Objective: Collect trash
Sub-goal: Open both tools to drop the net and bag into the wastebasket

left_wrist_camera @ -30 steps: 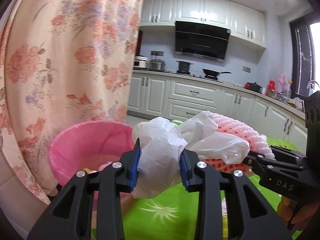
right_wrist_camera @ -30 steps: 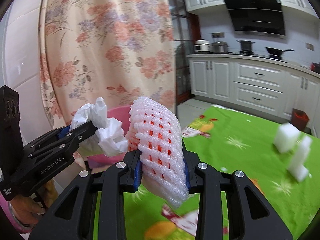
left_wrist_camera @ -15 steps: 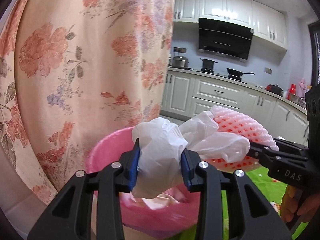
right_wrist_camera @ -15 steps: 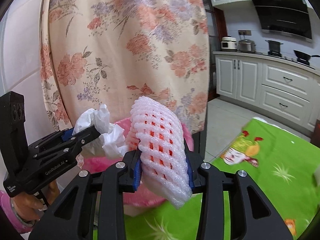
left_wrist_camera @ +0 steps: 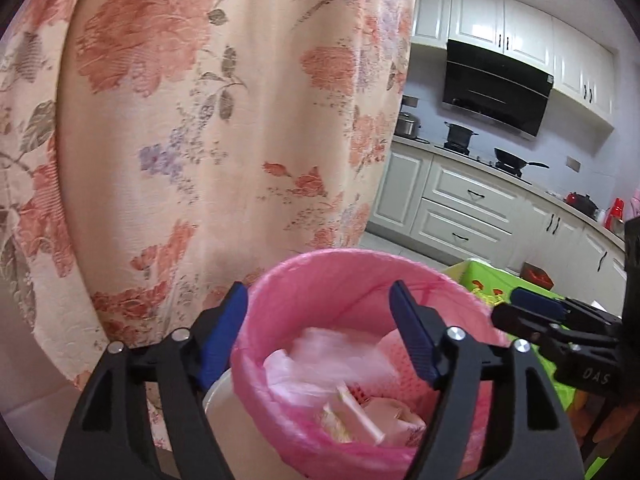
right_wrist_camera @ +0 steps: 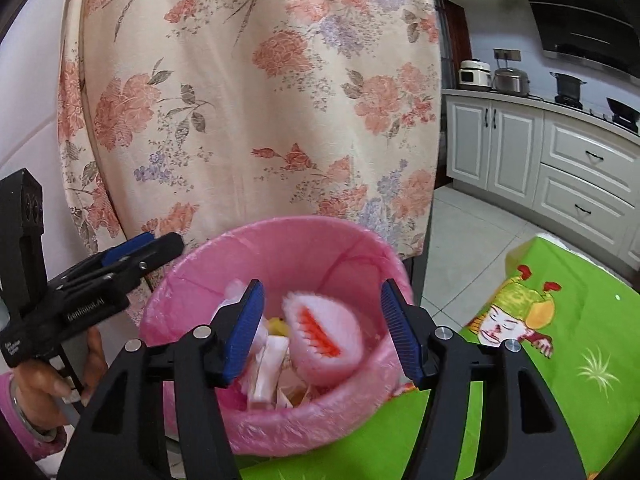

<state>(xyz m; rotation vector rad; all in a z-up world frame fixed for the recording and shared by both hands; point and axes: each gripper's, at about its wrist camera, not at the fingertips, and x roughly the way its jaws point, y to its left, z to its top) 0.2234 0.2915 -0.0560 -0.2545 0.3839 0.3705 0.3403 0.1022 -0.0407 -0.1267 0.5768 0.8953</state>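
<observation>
Both my claws hang over the pink-lined bin (right_wrist_camera: 280,248) — left gripper (left_wrist_camera: 318,332) spread wide, empty; right gripper (right_wrist_camera: 322,330) likewise released. Foam fruit net (right_wrist_camera: 324,340) lies inside the bin among wrappers; beside it a blurred white shape, probably the plastic bag (left_wrist_camera: 320,356).

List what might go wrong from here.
1. The foam net sits high in the full bin and may spring back out.
2. Both open grippers, left and right, hang over the rim; lowering either could snag the pink liner.
3. The curtain hangs close behind the bin.
</observation>
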